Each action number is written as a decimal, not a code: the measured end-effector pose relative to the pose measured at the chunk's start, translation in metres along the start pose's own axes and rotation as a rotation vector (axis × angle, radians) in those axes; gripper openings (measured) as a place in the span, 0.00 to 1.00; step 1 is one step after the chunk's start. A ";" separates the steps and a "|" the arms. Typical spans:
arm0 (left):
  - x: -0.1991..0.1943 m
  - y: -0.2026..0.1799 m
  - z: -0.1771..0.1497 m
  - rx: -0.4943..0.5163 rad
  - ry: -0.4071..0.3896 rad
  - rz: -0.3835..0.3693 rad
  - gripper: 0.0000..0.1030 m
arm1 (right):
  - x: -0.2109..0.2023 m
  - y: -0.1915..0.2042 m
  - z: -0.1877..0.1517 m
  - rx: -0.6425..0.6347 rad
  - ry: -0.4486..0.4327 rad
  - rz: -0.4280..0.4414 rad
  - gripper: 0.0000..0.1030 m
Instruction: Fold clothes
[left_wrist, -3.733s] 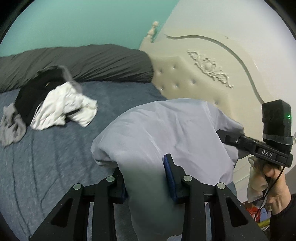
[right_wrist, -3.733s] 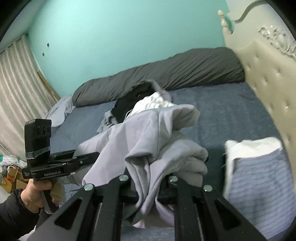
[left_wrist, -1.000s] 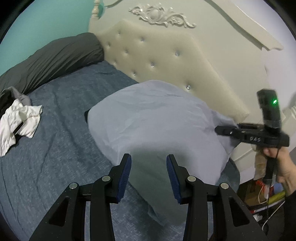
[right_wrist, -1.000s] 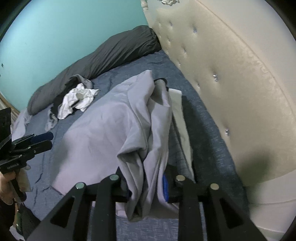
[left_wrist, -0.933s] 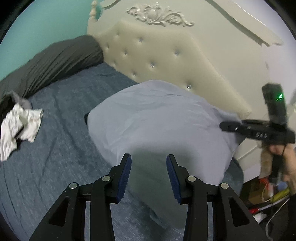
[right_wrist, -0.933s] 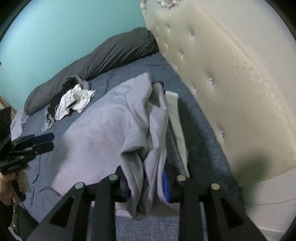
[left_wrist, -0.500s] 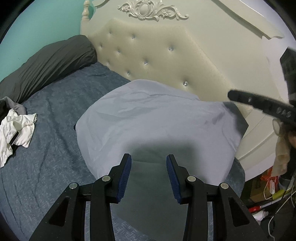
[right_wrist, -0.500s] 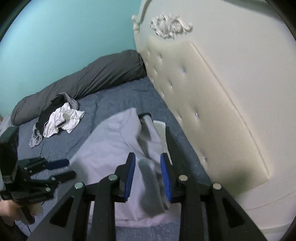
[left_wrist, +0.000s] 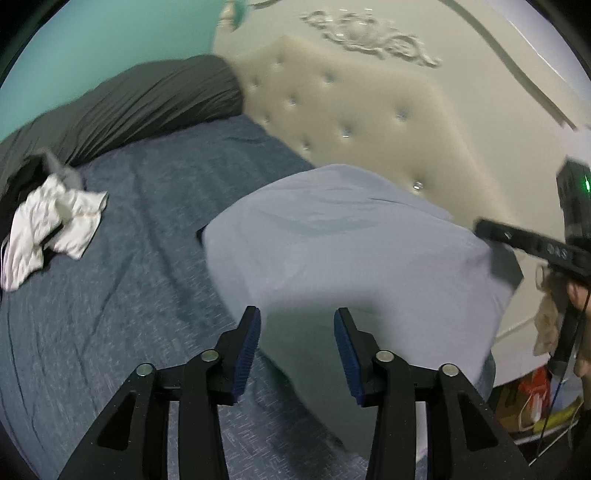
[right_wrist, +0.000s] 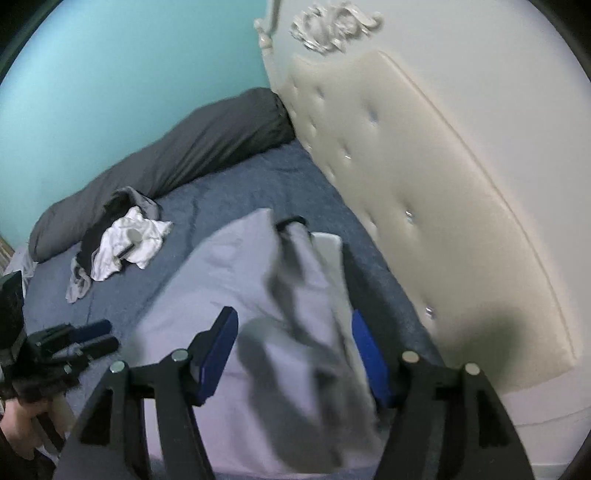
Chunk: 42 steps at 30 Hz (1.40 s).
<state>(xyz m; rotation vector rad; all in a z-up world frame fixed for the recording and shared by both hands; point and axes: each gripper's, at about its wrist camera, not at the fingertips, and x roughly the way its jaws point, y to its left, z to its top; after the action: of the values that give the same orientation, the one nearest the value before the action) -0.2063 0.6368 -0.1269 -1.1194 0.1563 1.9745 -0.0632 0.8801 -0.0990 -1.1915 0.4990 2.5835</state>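
A second earlier the right gripper had clamped a bunched fold of the lilac garment while the left one hung open above it; by this moment both had let go. Going left to right in the left wrist view, the loose pile of white and dark clothes lay far off on the bed, then the left gripper stood with its jaws partly apart, just widened a little, nothing between the pads. Beyond it the garment lay spread flat near the headboard, and at the far right the right gripper hovered at the cloth's edge. In the right wrist view its jaws had just swung wide, the cloth below them and not pinched. That release suggested the garment had been laid out and the next fold was due. It looked broad and smooth on the left, with a rumpled ridge and a dark trim along its right side, over a folded white piece.
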 end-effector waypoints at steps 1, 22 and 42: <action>0.002 0.006 -0.001 -0.019 0.008 -0.005 0.49 | 0.002 -0.003 -0.001 0.004 0.016 0.018 0.63; 0.025 -0.005 0.001 -0.044 0.028 -0.035 0.55 | -0.001 -0.044 -0.075 0.166 -0.036 0.059 0.09; 0.038 -0.038 0.000 0.113 0.024 0.021 0.54 | -0.042 -0.016 -0.043 0.050 -0.133 -0.106 0.25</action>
<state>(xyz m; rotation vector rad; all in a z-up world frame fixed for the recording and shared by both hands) -0.1891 0.6842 -0.1454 -1.0727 0.2900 1.9454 -0.0012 0.8737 -0.0966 -0.9949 0.4560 2.5235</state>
